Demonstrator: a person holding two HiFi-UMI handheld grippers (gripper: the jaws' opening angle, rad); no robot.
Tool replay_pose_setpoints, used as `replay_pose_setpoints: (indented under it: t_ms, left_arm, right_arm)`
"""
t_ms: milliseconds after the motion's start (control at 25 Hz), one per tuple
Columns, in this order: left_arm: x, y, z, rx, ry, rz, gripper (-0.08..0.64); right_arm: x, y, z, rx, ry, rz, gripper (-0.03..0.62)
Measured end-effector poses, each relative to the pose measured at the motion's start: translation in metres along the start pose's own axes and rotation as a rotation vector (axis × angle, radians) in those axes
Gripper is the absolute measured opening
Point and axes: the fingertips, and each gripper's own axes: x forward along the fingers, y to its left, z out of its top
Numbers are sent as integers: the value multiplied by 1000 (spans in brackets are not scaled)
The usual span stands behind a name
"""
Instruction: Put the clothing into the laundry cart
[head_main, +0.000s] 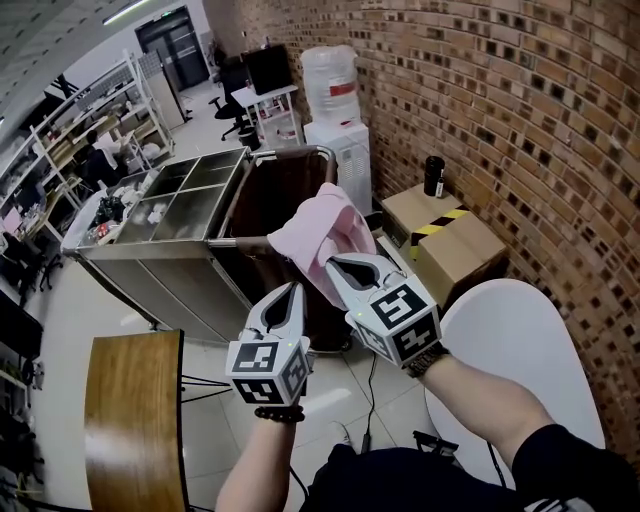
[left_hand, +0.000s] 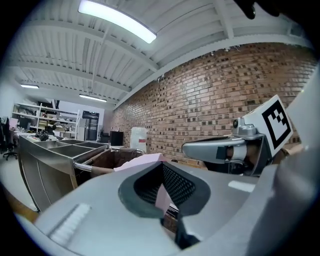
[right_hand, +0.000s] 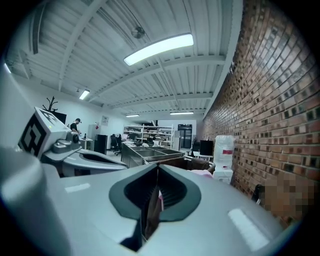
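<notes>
Head view: crumpled pink clothing (head_main: 322, 232) pinched by right gripper (head_main: 334, 264), apparently left gripper (head_main: 296, 290) too.

Grippers: two, the left gripper (head_main: 296, 287) and the right gripper (head_main: 331, 262)
Pink garment (head_main: 322, 232): one
Laundry cart (head_main: 295, 151): one
Cardboard boxes (head_main: 457, 256): two
Water dispenser (head_main: 341, 152): one
Dark cup (head_main: 433, 176): one
Tables: two, a wooden table (head_main: 135, 420) and a white table (head_main: 522, 345)

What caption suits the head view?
The left gripper and right gripper hold a pink cloth garment near the brown steel-framed laundry cart.
</notes>
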Motion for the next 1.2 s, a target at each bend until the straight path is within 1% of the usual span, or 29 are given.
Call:
replay_pose_setpoints:
  t_ms: [200, 600, 880, 1200]
  left_arm:
    - [-23, -26, 6, 14, -18, -3, 0]
    - [-52, -71, 23, 48, -43, -1, 0]
    - [-69, -89, 26, 60, -52, 7, 0]
    - [-80, -100, 25, 73, -45, 6, 0]
  right_arm:
    - [-35, 19, 6, -9, -21, -6, 2]
    - [-90, 40, 11, -9, -36, -6, 2]
    - [-113, 51, 13, -16, -53, -10, 0]
    - [-123, 62, 14, -16, -63, -2, 0]
